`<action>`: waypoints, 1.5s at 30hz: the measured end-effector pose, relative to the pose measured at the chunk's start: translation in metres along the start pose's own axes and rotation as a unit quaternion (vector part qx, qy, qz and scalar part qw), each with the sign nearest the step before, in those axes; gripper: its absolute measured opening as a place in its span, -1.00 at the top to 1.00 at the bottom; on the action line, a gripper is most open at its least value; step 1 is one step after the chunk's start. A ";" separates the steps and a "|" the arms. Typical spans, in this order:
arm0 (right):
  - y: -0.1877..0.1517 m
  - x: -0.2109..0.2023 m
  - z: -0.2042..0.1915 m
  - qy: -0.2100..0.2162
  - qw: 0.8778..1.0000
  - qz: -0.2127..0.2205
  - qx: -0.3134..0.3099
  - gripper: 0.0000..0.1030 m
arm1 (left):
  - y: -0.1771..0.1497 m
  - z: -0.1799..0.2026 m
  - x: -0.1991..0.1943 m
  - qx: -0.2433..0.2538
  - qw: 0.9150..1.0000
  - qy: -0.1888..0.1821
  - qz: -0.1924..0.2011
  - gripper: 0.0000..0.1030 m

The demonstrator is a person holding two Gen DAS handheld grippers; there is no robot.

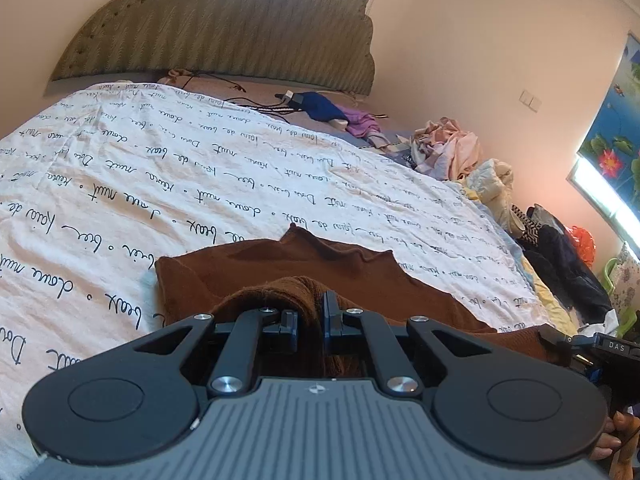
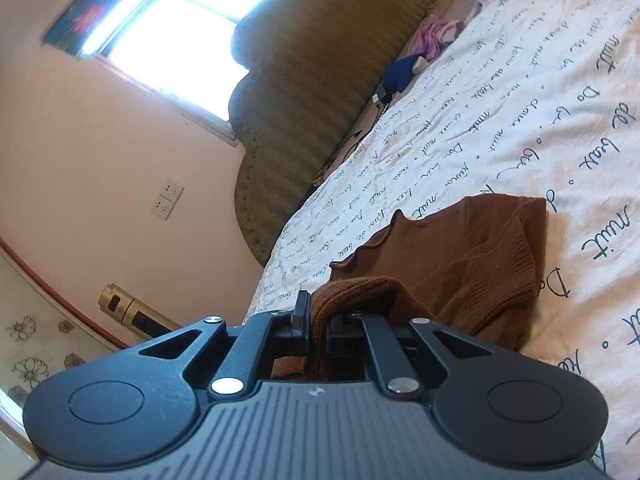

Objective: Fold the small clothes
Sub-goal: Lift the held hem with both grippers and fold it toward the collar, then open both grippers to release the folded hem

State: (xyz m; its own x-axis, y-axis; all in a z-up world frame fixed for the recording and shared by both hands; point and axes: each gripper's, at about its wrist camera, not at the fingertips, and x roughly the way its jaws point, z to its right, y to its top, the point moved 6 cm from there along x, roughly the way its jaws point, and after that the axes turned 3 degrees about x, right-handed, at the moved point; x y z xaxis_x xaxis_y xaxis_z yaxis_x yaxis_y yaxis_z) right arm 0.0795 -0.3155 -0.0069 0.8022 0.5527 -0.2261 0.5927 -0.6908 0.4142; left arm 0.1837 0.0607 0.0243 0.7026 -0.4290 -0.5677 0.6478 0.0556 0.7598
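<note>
Left gripper (image 1: 311,318): jaws together, clamped on a bunched ribbed edge of the brown knit garment (image 1: 304,276). Right gripper (image 2: 316,322): jaws likewise together, clamped on another ribbed edge of the same garment (image 2: 460,264). Which edges (hem, cuff or sleeve) not determinable; fabric wads over the fingertips in both wrist views.

Garment location: on the white bedsheet with black script lettering (image 1: 168,184), main body spread flat ahead of both grippers, toward the padded olive headboard (image 1: 224,28). Far edge wavy and peaked. Gripped portions raised off the sheet, nearest the tools.

Governing relation: flat body of garment directly forward of both tools; held edges at the near side; long axis appearing to run crosswise between the two grippers. Neither hand clearly nearer the body. Judged step: carrying the near edge forward over the flat part to lay a fold. Judged requirement: level, matched travel of both hands to keep the crease straight.

Clutter noted: pile of clothes (image 1: 452,148) at the far bed edge, well apart.
</note>
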 end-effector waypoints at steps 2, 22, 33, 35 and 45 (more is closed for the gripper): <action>0.006 0.011 0.009 -0.009 1.000 0.001 0.014 0.87 | 0.004 -0.005 0.016 -0.008 1.000 0.017 -0.006 0.80; 0.029 0.081 0.063 -0.090 0.992 -0.007 0.087 0.86 | 0.003 -0.028 0.100 -0.026 0.992 0.103 -0.062 0.79; 0.029 0.091 0.085 -0.104 0.986 -0.007 0.130 0.82 | 0.002 -0.027 0.106 -0.019 0.990 0.120 -0.068 0.49; 0.030 0.093 0.087 -0.107 0.985 -0.005 0.134 0.82 | 0.005 -0.029 0.107 -0.021 0.990 0.127 -0.064 -0.05; 0.040 0.091 0.086 -0.108 0.983 0.015 0.145 0.09 | 0.019 -0.030 0.077 0.034 0.974 0.224 0.005 -0.84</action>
State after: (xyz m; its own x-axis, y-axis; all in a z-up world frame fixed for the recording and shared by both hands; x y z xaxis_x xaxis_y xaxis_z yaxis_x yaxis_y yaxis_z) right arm 0.1824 -0.3323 -0.0870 0.7974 0.4402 -0.4128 0.5399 -0.8260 0.1621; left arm 0.2592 0.0559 -0.0147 0.7766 0.0085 -0.6300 0.6300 -0.0080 0.7765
